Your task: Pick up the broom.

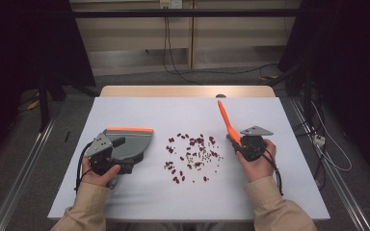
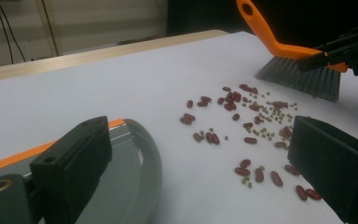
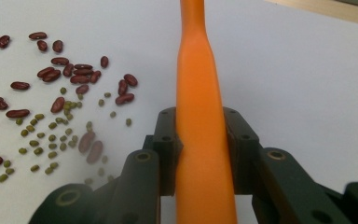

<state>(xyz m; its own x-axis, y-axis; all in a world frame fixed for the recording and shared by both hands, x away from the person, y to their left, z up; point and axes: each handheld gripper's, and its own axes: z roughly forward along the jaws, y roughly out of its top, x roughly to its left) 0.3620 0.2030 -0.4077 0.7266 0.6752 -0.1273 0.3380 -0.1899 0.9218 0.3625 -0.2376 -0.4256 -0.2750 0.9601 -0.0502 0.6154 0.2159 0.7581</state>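
Dark red beans and small green beans (image 1: 192, 154) lie scattered across the middle of the white table (image 1: 125, 110). My right gripper (image 3: 200, 140) is shut on the handle of an orange hand brush (image 3: 198, 70). The handle slants up and away to the left (image 1: 225, 119). The brush's grey bristles (image 2: 303, 77) rest on the table just beyond the beans. My left gripper (image 2: 200, 177) stands open. Its left jaw is over a grey dustpan with an orange lip (image 1: 130, 137), which lies left of the beans (image 2: 242, 121).
The white table has a wooden strip (image 1: 188, 91) along its far edge. Cables (image 1: 327, 154) hang off the right side. Dark curtains and metal floor rails flank the table.
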